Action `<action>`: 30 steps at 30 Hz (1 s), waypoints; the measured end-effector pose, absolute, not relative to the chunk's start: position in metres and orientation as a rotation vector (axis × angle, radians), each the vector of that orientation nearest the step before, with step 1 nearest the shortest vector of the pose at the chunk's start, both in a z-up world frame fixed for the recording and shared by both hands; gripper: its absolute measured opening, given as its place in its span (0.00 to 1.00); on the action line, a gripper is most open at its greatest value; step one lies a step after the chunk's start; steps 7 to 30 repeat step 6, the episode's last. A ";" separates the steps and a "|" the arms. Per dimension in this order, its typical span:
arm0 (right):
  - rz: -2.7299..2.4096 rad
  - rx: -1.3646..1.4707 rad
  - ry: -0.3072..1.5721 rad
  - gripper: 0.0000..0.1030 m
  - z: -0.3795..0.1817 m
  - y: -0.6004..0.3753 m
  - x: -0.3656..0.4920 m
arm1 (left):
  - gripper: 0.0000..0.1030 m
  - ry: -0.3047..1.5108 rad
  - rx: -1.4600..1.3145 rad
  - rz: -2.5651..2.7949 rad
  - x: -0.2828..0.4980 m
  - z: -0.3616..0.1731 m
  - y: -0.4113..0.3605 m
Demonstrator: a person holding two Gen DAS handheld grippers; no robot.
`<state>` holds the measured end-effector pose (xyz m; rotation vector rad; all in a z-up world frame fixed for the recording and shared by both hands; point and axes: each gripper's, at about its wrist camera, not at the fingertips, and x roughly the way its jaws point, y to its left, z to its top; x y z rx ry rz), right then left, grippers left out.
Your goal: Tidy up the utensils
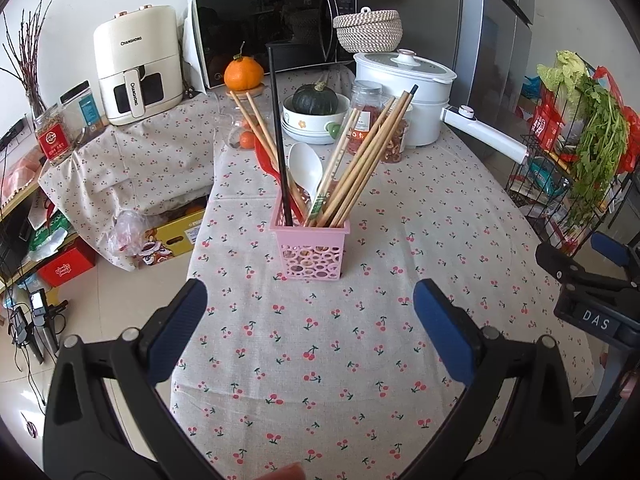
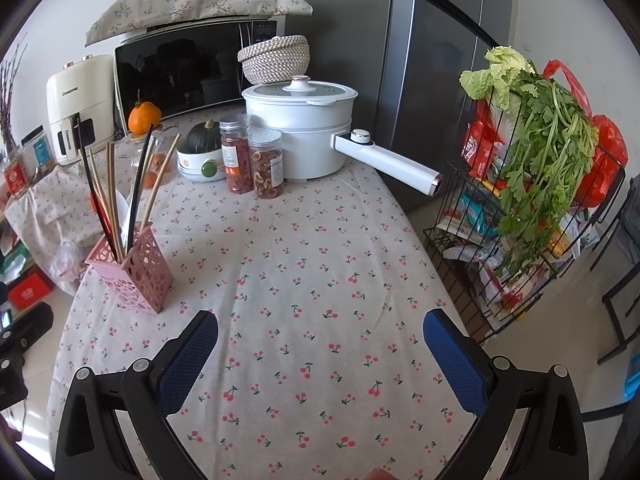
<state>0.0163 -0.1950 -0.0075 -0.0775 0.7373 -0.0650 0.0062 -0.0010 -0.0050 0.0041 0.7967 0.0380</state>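
A cherry-print cloth covers the table (image 2: 320, 300). At its far end stand a white electric pot (image 2: 300, 136) with a long handle, two jars of dried fruit (image 2: 252, 160) just beside it, and a dark squash (image 1: 315, 99) in a bowl — behind them a microwave (image 1: 272, 32), an orange (image 1: 243, 73) and a cream air fryer (image 1: 138, 64). A wire rack (image 2: 520, 220) of greens stands off the table's right edge.

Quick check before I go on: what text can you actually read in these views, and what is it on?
"CHANGHONG": air fryer, on its top front and its handle.
"DAS": tag on the right claw.
Jar labels, red tin, microwave panel, rack packets: too small or blurred.
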 end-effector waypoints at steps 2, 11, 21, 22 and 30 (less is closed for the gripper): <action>-0.065 -0.079 0.746 1.00 -0.009 -0.194 0.017 | 0.99 0.798 0.001 0.042 0.006 -0.005 -0.001; -0.064 -0.075 0.759 1.00 -0.012 -0.195 0.018 | 0.99 0.813 -0.006 0.046 0.009 -0.009 0.001; -0.064 -0.075 0.759 1.00 -0.012 -0.195 0.018 | 0.99 0.813 -0.006 0.046 0.009 -0.009 0.001; -0.064 -0.075 0.759 1.00 -0.012 -0.195 0.018 | 0.99 0.813 -0.006 0.046 0.009 -0.009 0.001; -0.064 -0.075 0.759 1.00 -0.012 -0.195 0.018 | 0.99 0.813 -0.006 0.046 0.009 -0.009 0.001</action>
